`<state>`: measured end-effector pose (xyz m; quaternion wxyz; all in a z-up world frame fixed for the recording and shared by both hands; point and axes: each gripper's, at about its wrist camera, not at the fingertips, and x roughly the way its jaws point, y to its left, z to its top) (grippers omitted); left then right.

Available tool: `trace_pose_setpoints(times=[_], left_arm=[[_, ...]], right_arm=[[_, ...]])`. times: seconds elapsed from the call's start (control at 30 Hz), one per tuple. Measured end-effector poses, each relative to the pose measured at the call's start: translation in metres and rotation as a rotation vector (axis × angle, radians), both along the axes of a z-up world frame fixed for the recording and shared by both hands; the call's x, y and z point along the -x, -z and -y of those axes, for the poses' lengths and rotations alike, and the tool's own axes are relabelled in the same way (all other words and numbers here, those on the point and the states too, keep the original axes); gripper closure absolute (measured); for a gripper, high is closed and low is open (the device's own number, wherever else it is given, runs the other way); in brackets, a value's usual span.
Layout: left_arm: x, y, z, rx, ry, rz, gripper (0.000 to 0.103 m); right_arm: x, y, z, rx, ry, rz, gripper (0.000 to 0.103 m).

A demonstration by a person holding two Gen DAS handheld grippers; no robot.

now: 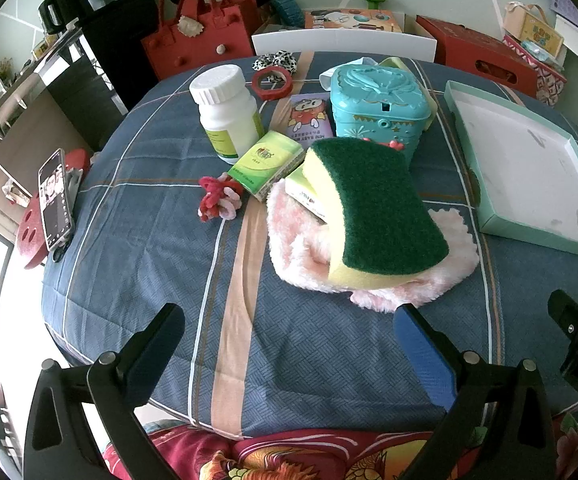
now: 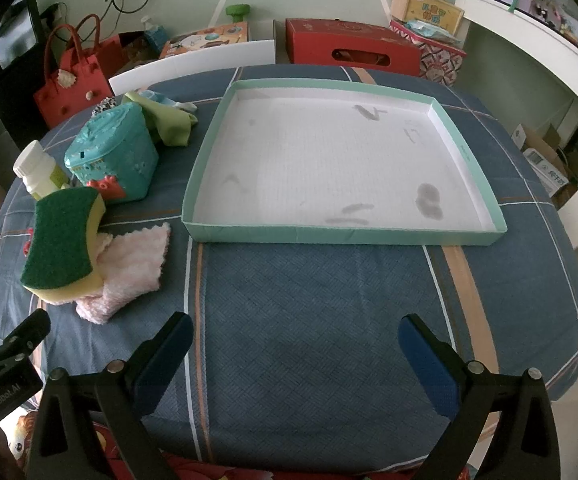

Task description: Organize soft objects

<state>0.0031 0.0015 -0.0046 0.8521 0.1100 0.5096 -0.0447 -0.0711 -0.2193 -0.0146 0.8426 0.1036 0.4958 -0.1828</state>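
Two grippers hover over the near edge of a table covered in a blue plaid cloth, each with its jaws spread wide and nothing between them. Left gripper: its blue-padded fingers frame bare cloth just short of the sponge, which serves as landmark for all that follows. Right gripper: aimed at the shallow mint-green tray, which lies well to the right of the sponge and holds nothing but a few grey stains on its white floor. The sponge, yellow with a dark green scouring face, rests tilted on a fluffy pink cloth that spreads out beneath it on both sides. Tucked under the sponge's far left corner is a green tissue pack, beside another small pack that touches the sponge. Left of the sponge, apart from it, lies a cluster of red and pink hair ties. Behind the sponge stand a teal plastic box with a moulded lid and, further left, a white bottle with a screw cap; a small purple wipes packet lies between these two. A pale green cloth is bunched behind the teal box. Beyond the bottle lie a red tape roll and a black-and-white spotted scrunchie. Far left of the sponge, at the table's edge, a phone stands propped upright.
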Motion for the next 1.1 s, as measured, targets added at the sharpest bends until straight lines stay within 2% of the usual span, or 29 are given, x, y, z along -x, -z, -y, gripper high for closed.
trace_pose_setpoints(times=[1.1], left_arm=[[0.0000,0.0008,-0.0028,0.013,-0.002,-0.010,0.000]], right_arm=[[-0.0014,0.0026,-0.0013,-0.007,-0.001,-0.011,0.000]])
